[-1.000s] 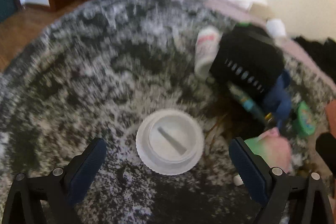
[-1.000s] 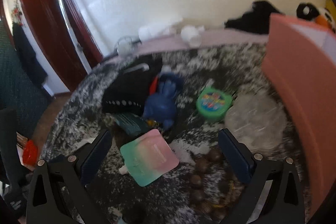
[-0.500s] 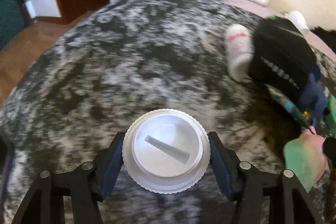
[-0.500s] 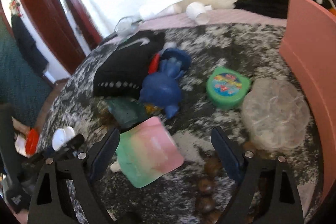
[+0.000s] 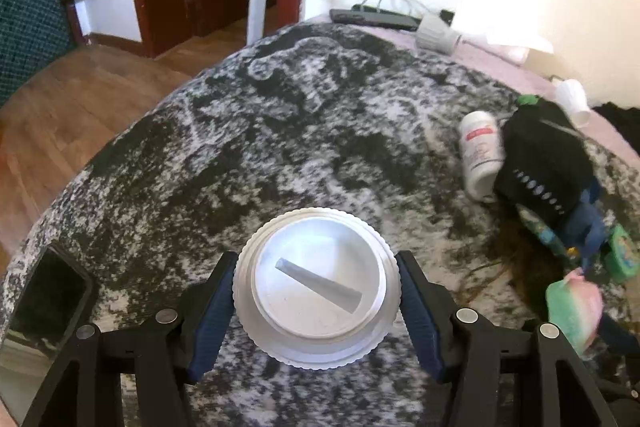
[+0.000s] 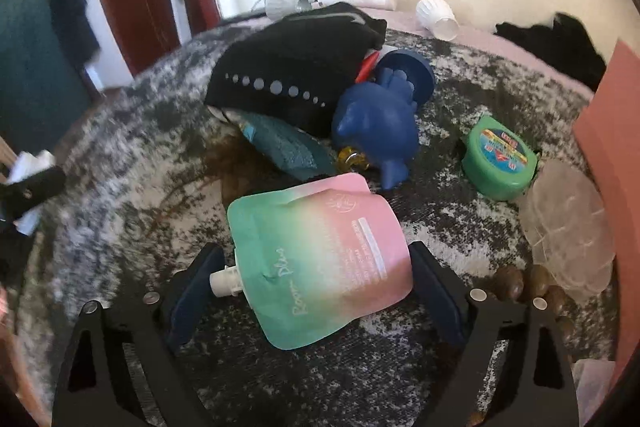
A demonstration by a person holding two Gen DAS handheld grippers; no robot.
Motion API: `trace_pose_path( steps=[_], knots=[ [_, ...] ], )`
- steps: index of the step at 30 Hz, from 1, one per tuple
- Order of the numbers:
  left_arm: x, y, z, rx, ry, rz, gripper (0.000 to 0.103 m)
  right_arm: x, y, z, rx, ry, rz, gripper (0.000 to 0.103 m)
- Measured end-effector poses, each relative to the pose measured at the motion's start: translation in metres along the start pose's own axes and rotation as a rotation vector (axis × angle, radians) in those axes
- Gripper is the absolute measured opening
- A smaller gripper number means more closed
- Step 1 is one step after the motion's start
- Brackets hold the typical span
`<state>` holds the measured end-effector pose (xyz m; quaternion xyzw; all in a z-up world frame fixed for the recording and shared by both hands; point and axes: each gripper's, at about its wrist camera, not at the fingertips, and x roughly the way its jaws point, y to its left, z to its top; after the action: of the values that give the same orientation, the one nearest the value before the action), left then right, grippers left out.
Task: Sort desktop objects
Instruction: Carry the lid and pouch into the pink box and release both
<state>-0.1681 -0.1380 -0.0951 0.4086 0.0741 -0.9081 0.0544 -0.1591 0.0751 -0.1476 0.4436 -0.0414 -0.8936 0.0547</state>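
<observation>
My left gripper (image 5: 316, 301) is shut on a round white ribbed lid (image 5: 316, 287), its blue pads pressing both sides, above the grey mottled table (image 5: 280, 131). My right gripper (image 6: 316, 291) is open around a green-and-pink spouted pouch (image 6: 320, 259) lying on the table; its pads stand just off the pouch's sides. Behind the pouch lie a blue toy figure (image 6: 378, 123), a black cloth (image 6: 292, 75), a teal packet (image 6: 284, 147) and a green round case (image 6: 500, 159).
A white pill bottle (image 5: 480, 155) lies beside the black cloth (image 5: 544, 167). A phone (image 5: 48, 299) lies at the table's left edge. A clear plastic lid (image 6: 568, 223), brown beads (image 6: 516, 283) and a pink box wall (image 6: 612, 155) are at the right. A remote (image 5: 372, 19) is at the back.
My left gripper closed on the white lid and lifted it back. My right gripper moved down and forward so the pouch now sits between its open fingers.
</observation>
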Motion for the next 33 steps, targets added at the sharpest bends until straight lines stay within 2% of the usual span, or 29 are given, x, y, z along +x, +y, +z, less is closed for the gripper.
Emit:
trace_pose_path(
  steps=[7,15,23,28,33],
  knots=[
    [-0.037,-0.023,0.009,0.047,-0.108,-0.023,0.065,-0.039,-0.009,0.001,0.070,-0.056,0.082,0.093],
    [-0.071,-0.046,0.010,0.092,-0.194,-0.048,0.065,-0.122,-0.024,0.006,0.176,-0.200,0.110,0.093],
    [-0.101,-0.098,-0.003,0.172,-0.244,-0.124,0.065,-0.215,-0.074,-0.004,0.312,-0.420,0.005,0.093],
    [-0.120,-0.149,-0.017,0.248,-0.267,-0.197,0.065,-0.249,-0.117,-0.016,0.415,-0.479,-0.038,0.094],
    [-0.138,-0.209,-0.033,0.306,-0.271,-0.306,0.065,-0.275,-0.159,-0.026,0.460,-0.523,-0.127,0.094]
  ],
)
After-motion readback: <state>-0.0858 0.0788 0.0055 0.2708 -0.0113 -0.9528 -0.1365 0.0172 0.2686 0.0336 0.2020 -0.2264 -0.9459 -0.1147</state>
